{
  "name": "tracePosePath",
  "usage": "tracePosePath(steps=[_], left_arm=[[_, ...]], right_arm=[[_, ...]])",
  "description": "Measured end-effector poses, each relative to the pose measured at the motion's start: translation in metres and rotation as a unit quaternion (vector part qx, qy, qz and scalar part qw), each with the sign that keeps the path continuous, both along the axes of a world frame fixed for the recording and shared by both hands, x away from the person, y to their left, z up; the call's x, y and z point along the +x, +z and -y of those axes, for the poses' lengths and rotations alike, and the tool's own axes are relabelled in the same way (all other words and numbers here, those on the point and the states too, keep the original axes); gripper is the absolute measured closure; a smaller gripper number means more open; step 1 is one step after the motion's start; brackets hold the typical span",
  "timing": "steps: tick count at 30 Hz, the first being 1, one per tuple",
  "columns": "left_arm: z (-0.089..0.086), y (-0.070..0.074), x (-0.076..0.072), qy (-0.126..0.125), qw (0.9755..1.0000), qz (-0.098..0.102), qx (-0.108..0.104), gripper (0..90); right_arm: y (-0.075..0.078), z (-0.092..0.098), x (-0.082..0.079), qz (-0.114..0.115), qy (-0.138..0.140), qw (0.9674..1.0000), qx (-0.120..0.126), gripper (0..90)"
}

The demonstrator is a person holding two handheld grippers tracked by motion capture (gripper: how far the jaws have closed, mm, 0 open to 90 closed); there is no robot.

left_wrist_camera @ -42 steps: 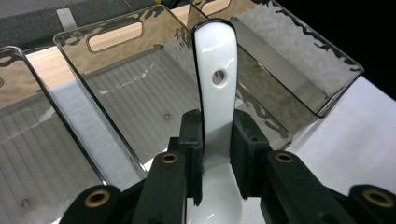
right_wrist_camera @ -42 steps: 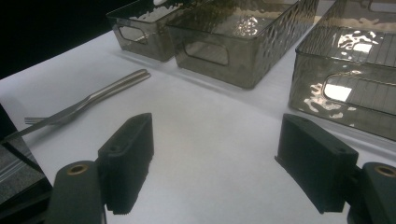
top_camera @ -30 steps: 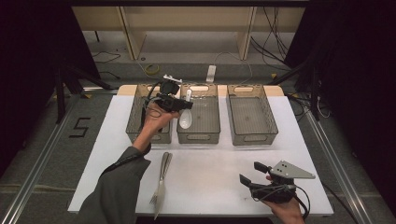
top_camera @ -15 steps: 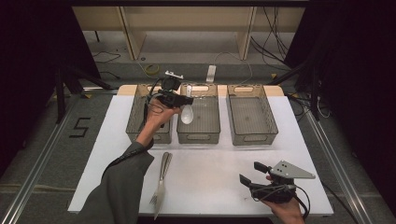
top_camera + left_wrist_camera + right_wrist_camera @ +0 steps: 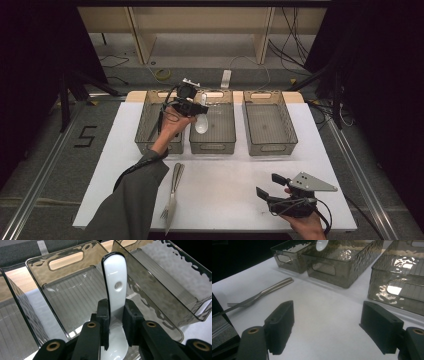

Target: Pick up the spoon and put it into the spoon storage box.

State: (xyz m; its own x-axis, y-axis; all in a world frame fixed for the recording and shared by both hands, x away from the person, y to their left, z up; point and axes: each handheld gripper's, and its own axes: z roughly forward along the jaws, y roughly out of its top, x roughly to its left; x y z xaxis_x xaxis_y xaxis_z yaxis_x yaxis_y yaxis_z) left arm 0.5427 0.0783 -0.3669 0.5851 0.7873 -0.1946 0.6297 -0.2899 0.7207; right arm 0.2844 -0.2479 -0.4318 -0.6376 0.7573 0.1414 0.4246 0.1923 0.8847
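Observation:
My left gripper [image 5: 196,107] is shut on the handle of a white spoon [image 5: 201,123], which it holds above the middle smoky plastic bin [image 5: 212,147]. In the left gripper view the pads grip the spoon [image 5: 115,282] near its bowl, and the handle points away over the bin's floor [image 5: 75,292]. My right gripper [image 5: 267,184] rests low at the table's front right, jaws wide apart with nothing between them [image 5: 327,322]. A metal fork [image 5: 172,194] lies on the white tabletop in front of the left bin.
Three smoky bins stand in a row at the back: left [image 5: 148,146], middle, and right [image 5: 270,149]. The right gripper view shows the fork [image 5: 259,296] to the left and the bins' front walls [image 5: 329,270] ahead. Dark floor surrounds the table.
The left gripper with the spoon has shifted slightly to the right and farther back over the middle bin. The right gripper has stayed where it was.

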Motion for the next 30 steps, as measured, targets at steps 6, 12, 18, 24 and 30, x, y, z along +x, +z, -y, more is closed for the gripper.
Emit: tracePosePath(steps=[6,12,18,24,30], left_arm=[[0.001,-0.009,0.0,-0.002,1.0,-0.003,0.006,76.1],[0.004,-0.019,-0.001,-0.004,0.9998,-0.011,0.018,76.2],[0.005,-0.027,-0.001,-0.013,0.9993,-0.02,0.028,75.8],[0.003,-0.033,0.0,-0.006,0.9991,-0.037,0.019,62.4],[-0.003,-0.023,-0.006,0.0,0.9994,-0.033,0.009,36.0]], right_arm=[[0.0,0.0,0.0,0.0,0.0,1.0,0.0,27.8],[0.0,0.0,0.0,0.0,0.0,1.0,-0.001,27.8],[0.0,0.0,0.0,0.0,0.0,1.0,-0.001,27.8],[0.0,0.0,0.0,0.0,0.0,1.0,-0.001,27.8],[0.0,0.0,0.0,0.0,-0.001,1.0,-0.001,27.8]])
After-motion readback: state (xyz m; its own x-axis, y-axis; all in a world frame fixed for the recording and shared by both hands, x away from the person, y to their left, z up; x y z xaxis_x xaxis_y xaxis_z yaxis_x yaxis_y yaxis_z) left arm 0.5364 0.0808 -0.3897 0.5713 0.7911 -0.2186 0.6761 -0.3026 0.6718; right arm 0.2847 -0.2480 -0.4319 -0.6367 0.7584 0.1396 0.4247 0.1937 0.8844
